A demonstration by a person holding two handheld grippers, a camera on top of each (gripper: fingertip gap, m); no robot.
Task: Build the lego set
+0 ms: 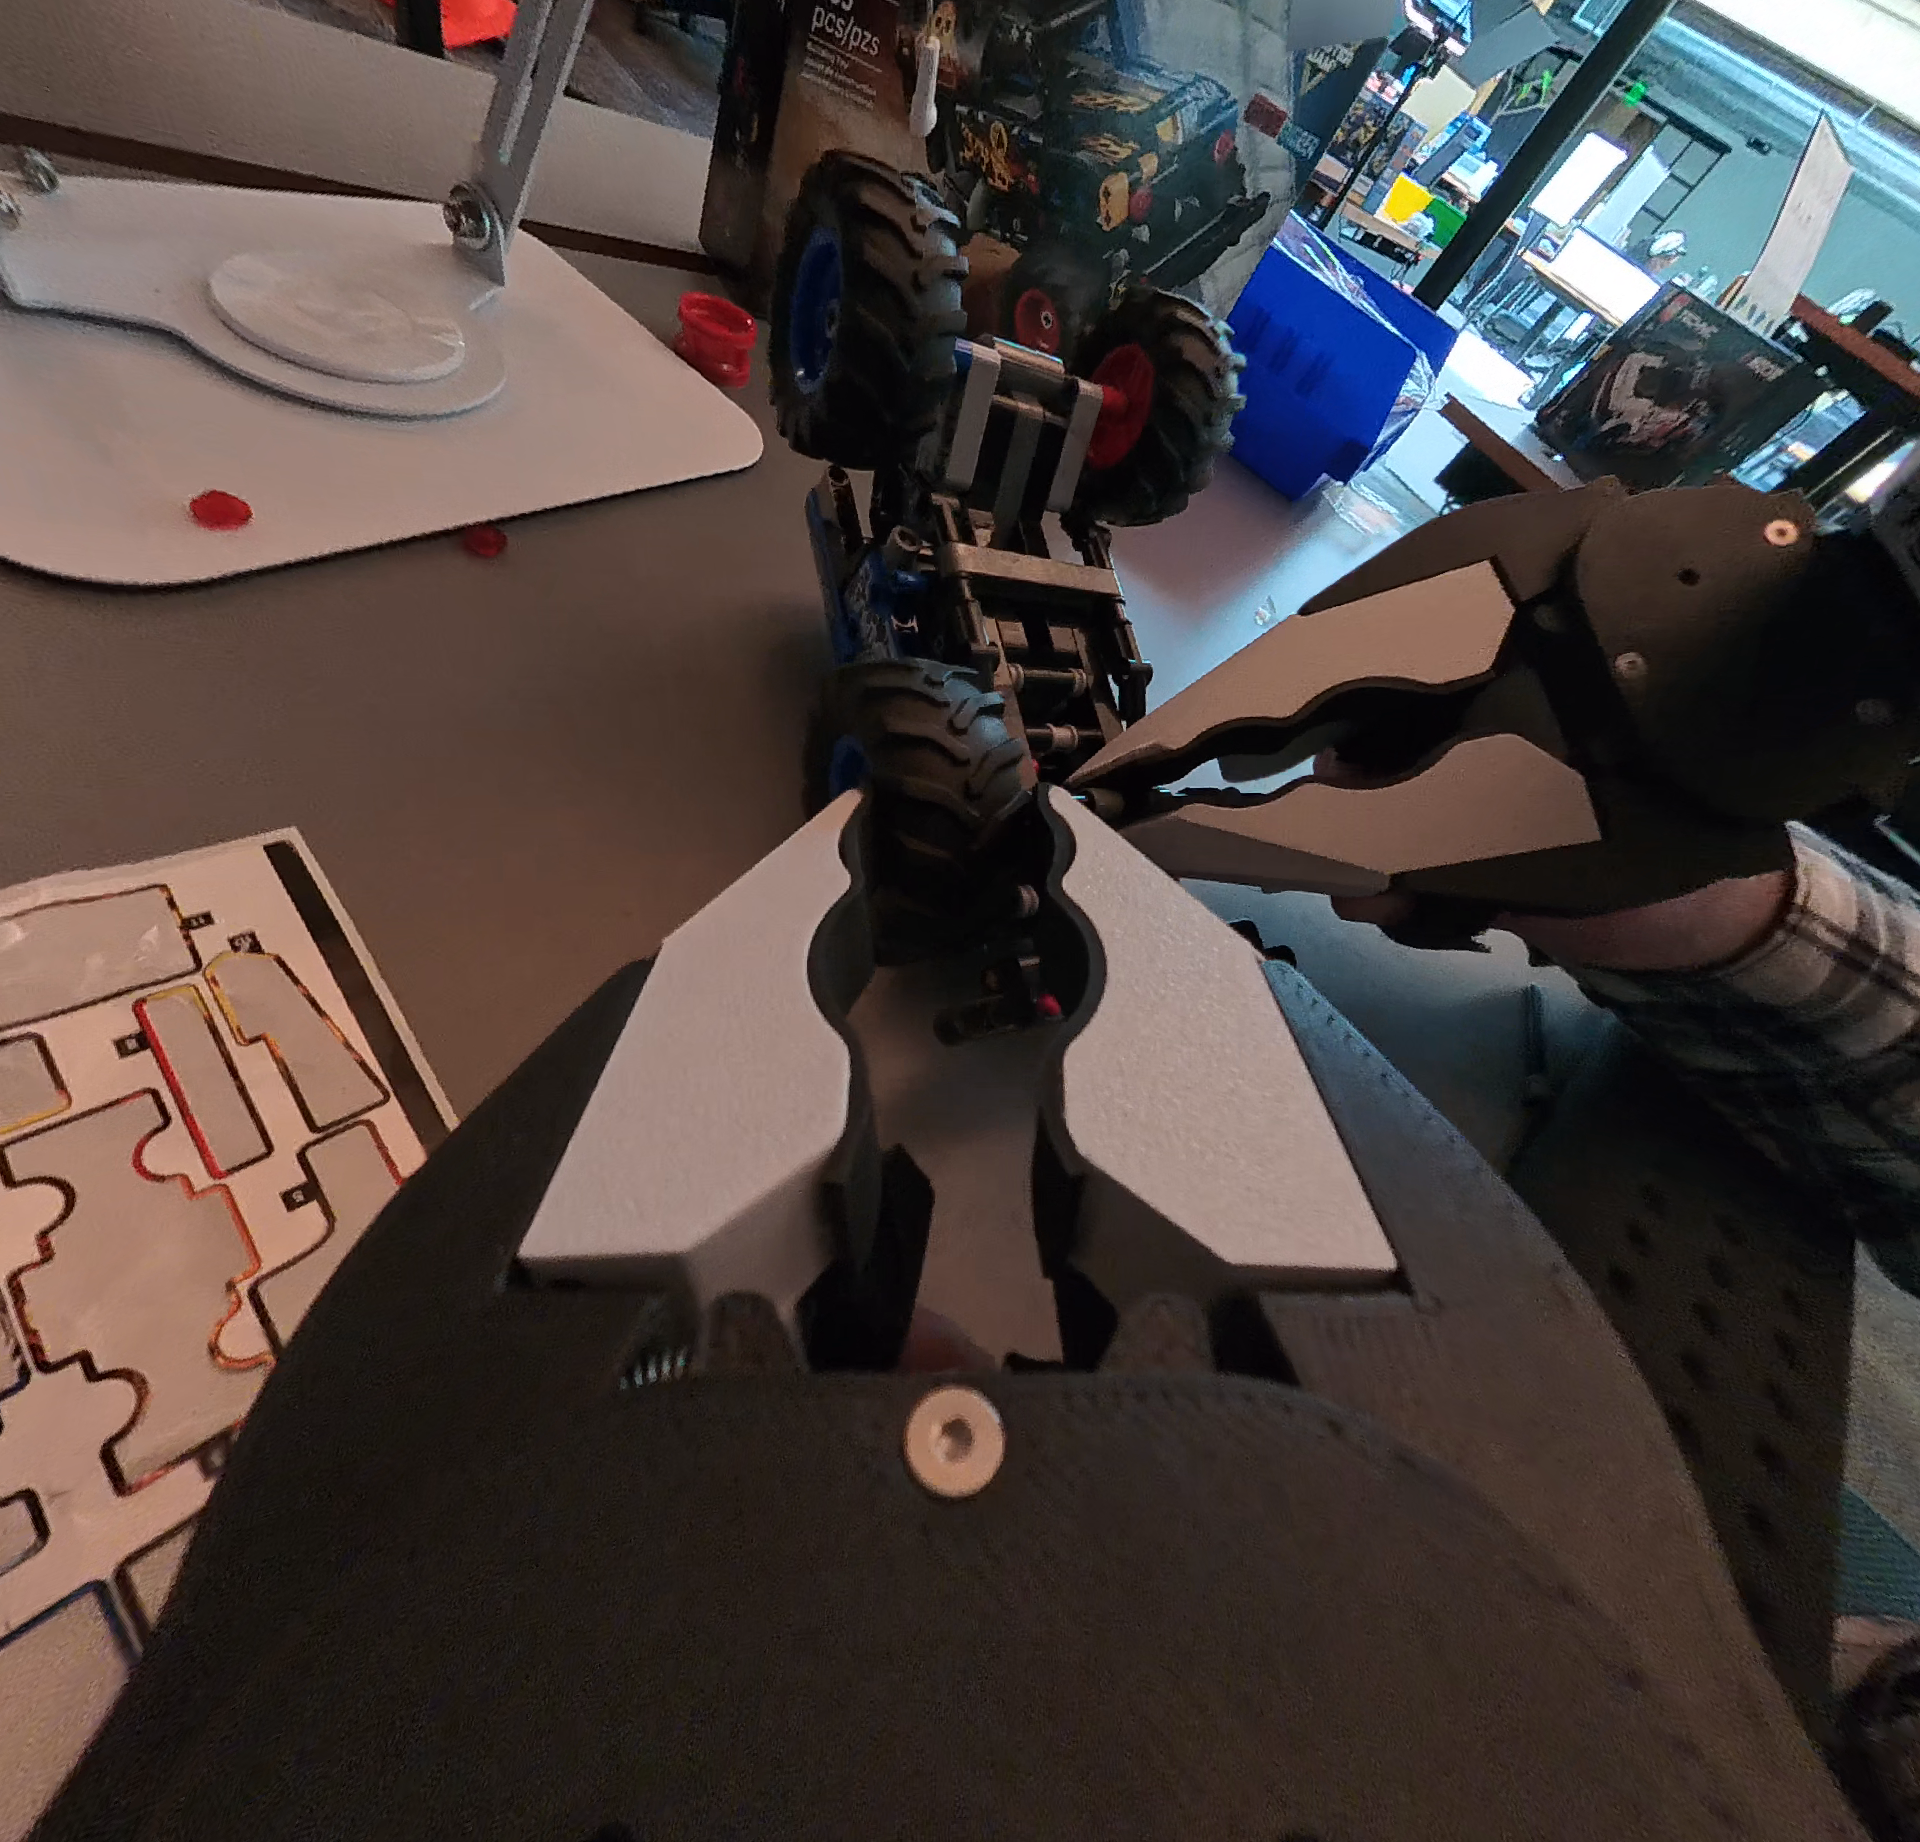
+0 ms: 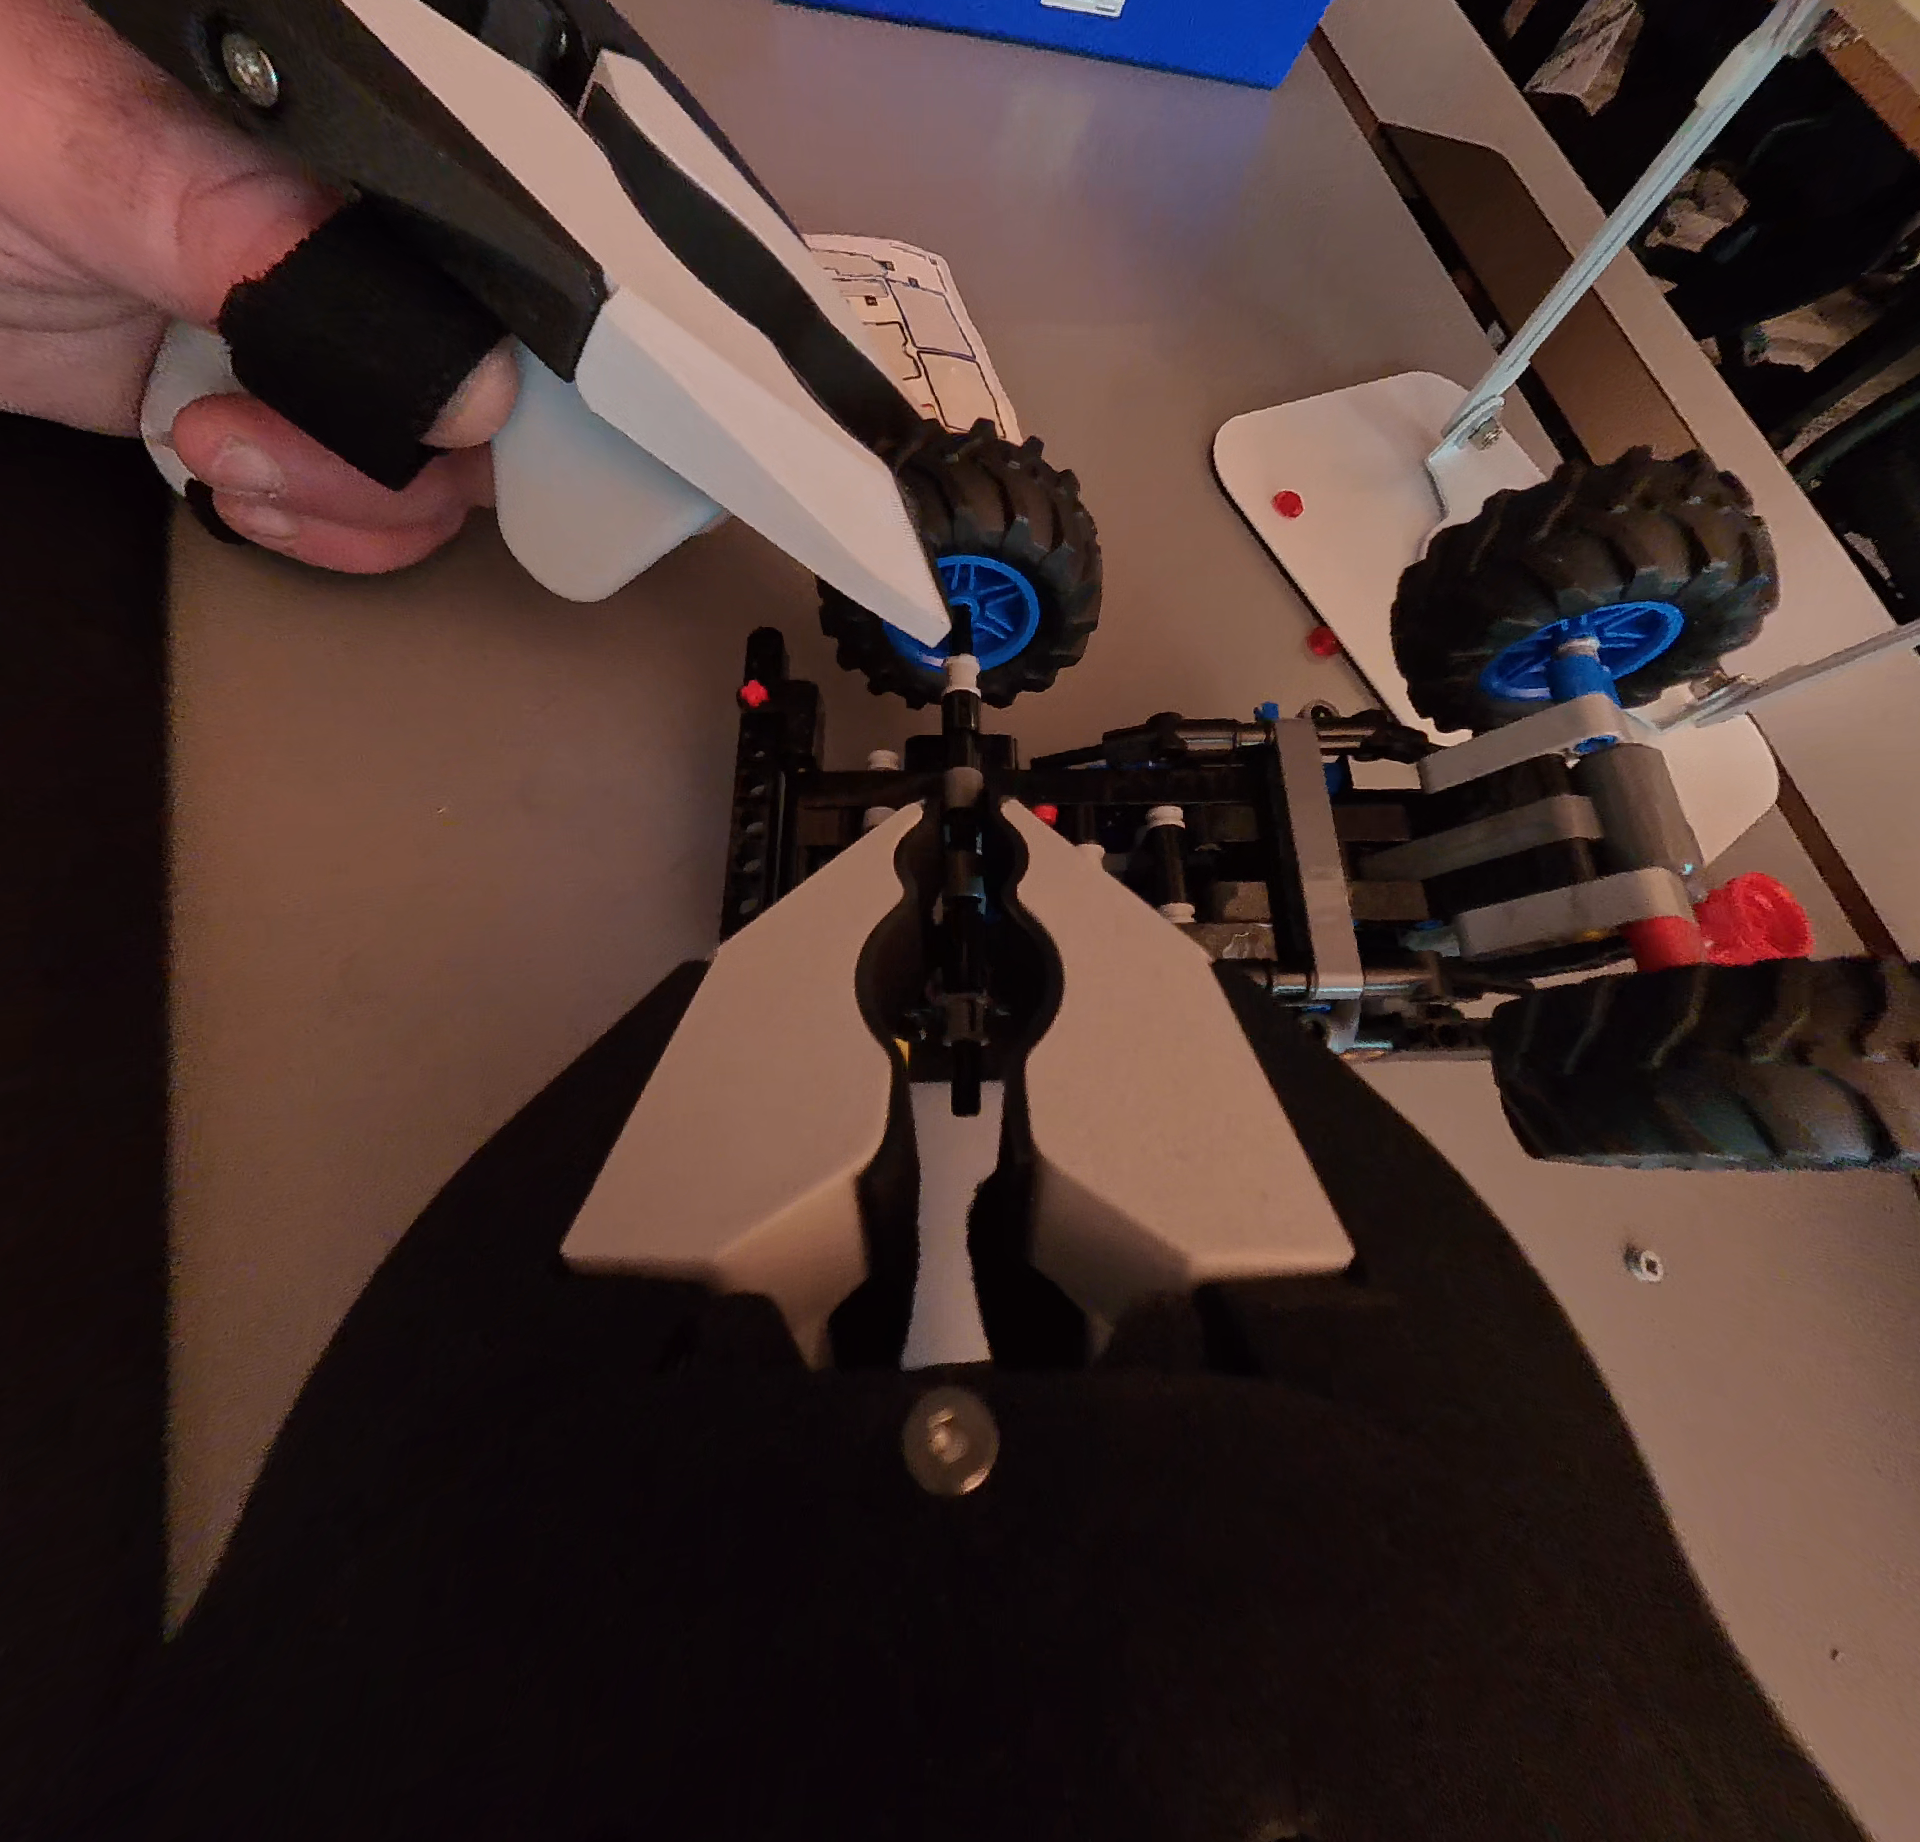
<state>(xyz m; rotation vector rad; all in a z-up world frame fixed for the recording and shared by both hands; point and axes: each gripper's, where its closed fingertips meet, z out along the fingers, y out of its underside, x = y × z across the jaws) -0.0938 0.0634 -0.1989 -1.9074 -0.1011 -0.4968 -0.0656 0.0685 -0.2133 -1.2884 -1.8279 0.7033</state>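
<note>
Left gripper point(image 1: 951, 805) clamped on blue-hubbed tyre point(image 1: 940, 753), right gripper point(image 2: 961, 805) closed around black axle point(image 2: 961, 919) of truck chassis point(image 2: 1195, 857), sticker sheet point(image 1: 156, 1117) laid beside.

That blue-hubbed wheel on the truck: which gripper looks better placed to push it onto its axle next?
Probably the left gripper: it is closed around the wheel, whose blue hub faces the black axle. The right gripper is clamped on that axle, so it is better suited to bracing the truck.
</note>
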